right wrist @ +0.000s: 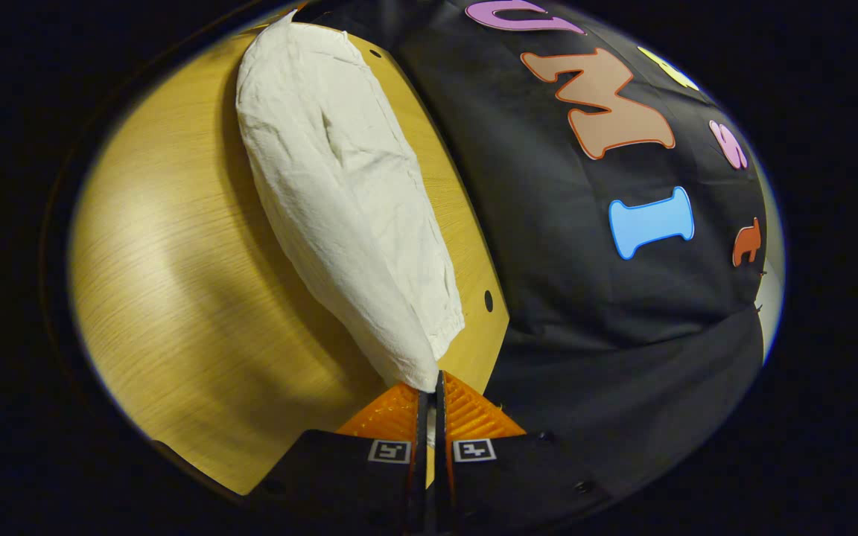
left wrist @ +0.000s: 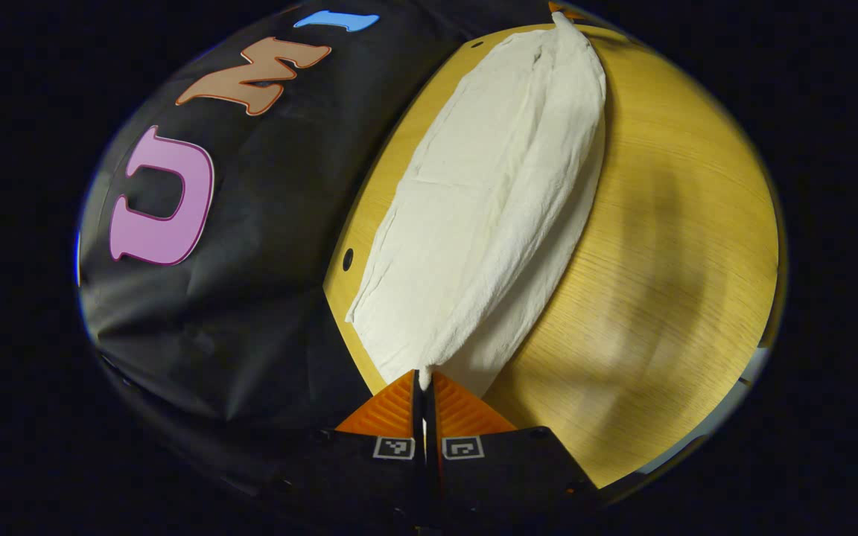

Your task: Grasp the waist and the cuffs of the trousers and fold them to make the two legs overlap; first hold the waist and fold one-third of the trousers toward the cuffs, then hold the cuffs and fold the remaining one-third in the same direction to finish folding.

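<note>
Both pairs of fingers were clamped on cloth: the left gripper [left wrist: 424, 381] and the right gripper [right wrist: 433, 383] each pinched one end of the trousers [left wrist: 488, 193], stretched along the table's [left wrist: 667, 298] far edge. Thin pinches; sagging fabric risked slipping free or misaligning the legs.

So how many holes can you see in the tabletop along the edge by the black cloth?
2. Right gripper view: one hole beside the trousers near the right gripper, another at the far end. The trousers may hide more.
</note>
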{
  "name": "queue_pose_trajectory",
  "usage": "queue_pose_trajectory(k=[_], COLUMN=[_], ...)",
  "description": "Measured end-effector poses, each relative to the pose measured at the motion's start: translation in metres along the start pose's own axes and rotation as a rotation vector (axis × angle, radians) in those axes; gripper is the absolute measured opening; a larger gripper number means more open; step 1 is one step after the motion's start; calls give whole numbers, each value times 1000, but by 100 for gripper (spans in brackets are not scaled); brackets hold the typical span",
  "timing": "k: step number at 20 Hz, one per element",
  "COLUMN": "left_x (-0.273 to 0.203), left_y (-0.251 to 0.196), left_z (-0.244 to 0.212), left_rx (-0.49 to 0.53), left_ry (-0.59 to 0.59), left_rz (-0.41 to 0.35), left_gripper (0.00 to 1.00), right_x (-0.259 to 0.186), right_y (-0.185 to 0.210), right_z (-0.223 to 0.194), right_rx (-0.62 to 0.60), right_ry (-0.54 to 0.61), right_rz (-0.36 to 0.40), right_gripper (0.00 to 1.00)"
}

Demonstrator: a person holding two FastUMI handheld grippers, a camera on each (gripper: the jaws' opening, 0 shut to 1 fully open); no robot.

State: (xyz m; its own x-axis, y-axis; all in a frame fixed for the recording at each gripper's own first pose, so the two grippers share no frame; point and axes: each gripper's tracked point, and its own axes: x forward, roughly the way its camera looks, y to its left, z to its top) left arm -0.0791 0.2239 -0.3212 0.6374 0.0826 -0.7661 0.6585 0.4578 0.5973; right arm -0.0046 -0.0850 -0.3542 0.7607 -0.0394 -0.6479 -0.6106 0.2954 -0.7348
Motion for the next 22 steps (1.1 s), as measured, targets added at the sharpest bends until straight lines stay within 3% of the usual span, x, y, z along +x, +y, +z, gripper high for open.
queue_pose_trajectory(k=[12,17,22], left_x=[28,56,84], left_y=[94,120,131], left_z=[37,55,64], left_rx=[-133,-222,-293], left_ry=[-22,-17,20], left_rz=[151,219,261], left_gripper=[0,0,0], right_x=[47,82,125], right_y=[-80,-97,-89], right_z=[55,69,75], right_rx=[111,225,368], right_ry=[-48,-26,18], right_rz=[-129,-185,-190], right_gripper=[4,7,7])
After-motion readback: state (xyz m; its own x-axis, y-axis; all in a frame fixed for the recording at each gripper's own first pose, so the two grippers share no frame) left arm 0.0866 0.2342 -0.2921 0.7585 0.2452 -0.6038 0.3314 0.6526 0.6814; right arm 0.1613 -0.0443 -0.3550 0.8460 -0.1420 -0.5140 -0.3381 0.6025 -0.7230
